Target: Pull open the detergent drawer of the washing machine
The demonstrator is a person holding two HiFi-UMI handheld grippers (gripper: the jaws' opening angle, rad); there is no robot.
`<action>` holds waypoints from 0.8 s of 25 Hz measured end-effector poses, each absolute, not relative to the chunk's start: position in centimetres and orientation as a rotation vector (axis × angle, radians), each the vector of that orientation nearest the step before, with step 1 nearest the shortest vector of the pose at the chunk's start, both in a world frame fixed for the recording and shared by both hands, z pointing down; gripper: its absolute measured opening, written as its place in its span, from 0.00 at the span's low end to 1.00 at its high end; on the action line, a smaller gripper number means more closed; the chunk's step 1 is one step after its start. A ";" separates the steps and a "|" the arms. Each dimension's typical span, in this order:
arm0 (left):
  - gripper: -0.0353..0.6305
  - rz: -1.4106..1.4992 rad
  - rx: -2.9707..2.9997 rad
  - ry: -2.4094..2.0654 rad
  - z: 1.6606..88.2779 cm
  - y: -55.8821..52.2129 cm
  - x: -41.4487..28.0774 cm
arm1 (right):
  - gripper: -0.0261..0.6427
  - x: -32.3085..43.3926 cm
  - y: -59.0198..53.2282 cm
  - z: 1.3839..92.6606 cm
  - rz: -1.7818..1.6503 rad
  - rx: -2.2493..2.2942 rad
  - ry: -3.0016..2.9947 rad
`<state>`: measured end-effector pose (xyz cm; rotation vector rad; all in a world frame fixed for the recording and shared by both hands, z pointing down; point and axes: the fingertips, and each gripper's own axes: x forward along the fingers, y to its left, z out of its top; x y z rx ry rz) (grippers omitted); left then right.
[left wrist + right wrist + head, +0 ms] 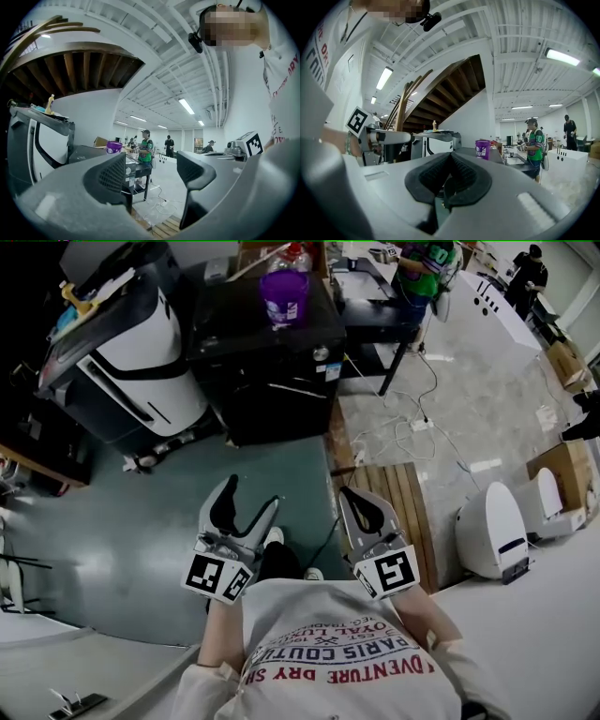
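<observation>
A black box-shaped appliance (pixel 267 362) with a round knob near its top front edge stands ahead of me on the floor, a purple bucket (pixel 285 296) on top of it. Left of it is a white-and-black machine (pixel 131 352). I cannot make out a detergent drawer on either. My left gripper (pixel 253 491) is held level in front of my body, well short of both machines, open and empty; its own view shows the jaws (pixel 152 164) spread, with the bucket (pixel 114 146) far behind. My right gripper (pixel 347 493) is beside it, pads pressed together (pixel 449 164) on nothing.
A wooden pallet (pixel 394 502) lies on the floor to the right, with white cables (pixel 412 427) beyond it. Two white rounded devices (pixel 492 526) stand at the right. A person in green (pixel 427 268) stands by a table at the back. The green floor (pixel 112 521) stretches left.
</observation>
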<state>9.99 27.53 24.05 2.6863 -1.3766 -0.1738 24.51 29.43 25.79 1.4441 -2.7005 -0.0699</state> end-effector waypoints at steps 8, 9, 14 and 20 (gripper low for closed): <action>0.55 -0.249 2.585 -1.370 26.2 20.9 5.5 | 0.04 21.4 23.3 27.7 -0.054 1.409 -2.684; 0.55 -0.257 2.583 -1.363 26.4 19.8 4.8 | 0.04 20.6 22.2 27.9 -0.059 1.403 -2.681; 0.55 -0.282 2.595 -1.343 27.0 13.1 0.7 | 0.04 16.2 15.5 28.7 -0.077 1.382 -2.669; 0.55 -0.293 2.534 -1.305 29.0 4.5 -5.2 | 0.04 10.3 6.5 29.7 -0.029 1.378 -2.645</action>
